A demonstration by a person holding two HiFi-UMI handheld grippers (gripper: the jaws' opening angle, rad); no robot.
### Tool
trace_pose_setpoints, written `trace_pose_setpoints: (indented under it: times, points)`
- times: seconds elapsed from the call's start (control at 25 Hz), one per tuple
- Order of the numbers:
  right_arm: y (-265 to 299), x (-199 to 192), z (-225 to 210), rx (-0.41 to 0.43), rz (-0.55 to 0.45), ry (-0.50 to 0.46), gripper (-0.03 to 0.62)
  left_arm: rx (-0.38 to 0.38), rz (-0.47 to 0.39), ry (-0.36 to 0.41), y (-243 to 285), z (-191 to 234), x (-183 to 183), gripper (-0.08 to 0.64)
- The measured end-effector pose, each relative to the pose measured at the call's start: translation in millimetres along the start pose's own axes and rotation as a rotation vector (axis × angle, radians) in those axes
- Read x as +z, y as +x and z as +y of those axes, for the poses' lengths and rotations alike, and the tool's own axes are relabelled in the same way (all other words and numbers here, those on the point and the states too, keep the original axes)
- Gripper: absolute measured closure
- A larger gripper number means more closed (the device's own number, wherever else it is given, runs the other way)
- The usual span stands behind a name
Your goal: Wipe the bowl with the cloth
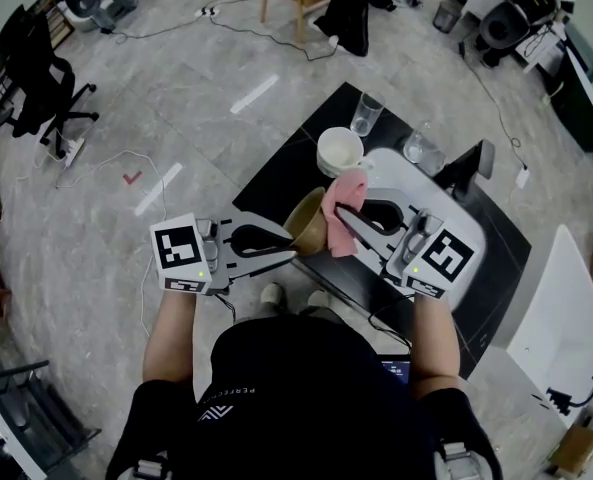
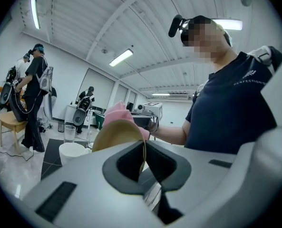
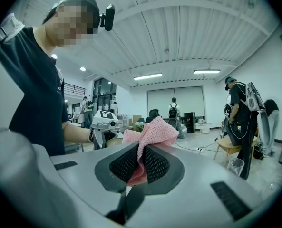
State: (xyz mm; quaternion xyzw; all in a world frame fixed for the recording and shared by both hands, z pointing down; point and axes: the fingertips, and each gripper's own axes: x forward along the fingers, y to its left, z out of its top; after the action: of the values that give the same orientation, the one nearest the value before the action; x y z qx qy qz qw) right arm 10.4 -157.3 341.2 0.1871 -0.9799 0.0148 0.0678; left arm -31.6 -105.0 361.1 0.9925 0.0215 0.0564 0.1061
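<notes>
The stiff, possibly fragile bowl (image 1: 304,224) was pinched at its thin rim by the left tongs (image 2: 143,158), the soft, light cloth (image 1: 344,196) clamped bunched in the right tongs (image 3: 140,163).

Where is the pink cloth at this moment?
In the head view the pink cloth is near the centre, clamped in the right gripper and against the tan bowl that the left gripper holds, just below the white cup.
</notes>
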Motion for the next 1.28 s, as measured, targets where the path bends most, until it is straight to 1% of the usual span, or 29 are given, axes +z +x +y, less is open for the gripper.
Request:
trace_pose_setpoints:
  times: [0.16,0.28,0.52,0.68,0.84,0.92,1.04,1.28]
  points:
    - [-1.2,-2.0,-1.8,-0.007,0.004,0.002,0.551,-0.022,0.011,0.017,-0.9,-6.7,3.1,0.54]
    - [-3.5,-3.0,-6.7,-0.023,-0.002,0.01,0.551,-0.048,-0.024,0.014,-3.7,-12.0,10.4,0.54]
    - [-5.1,-8.3,-14.5,-0.051,0.0,0.02,0.551,-0.075,-0.095,0.022,-9.3,-17.1,27.0,0.54]
    - [-4.7,-10.7,-15.2,-0.052,-0.007,0.029,0.551,-0.107,-0.177,0.01,-15.1,-20.9,41.7,0.54]
    - [0.6,-13.9,-9.4,-0.028,-0.006,0.021,0.551,-0.136,-0.301,0.01,-24.5,-23.0,63.8,0.54]
    - [5.9,-14.5,-4.4,-0.012,-0.01,0.017,0.551,-0.135,-0.34,0.016,-27.0,-21.1,71.9,0.54]
    - [12.5,-16.1,2.8,0.014,-0.012,0.024,0.551,-0.121,-0.369,0.028,-26.1,-17.5,80.0,0.54]
    - [20.5,-21.2,16.1,0.057,-0.006,0.037,0.551,-0.07,-0.448,0.032,-26.9,-5.6,92.8,0.54]
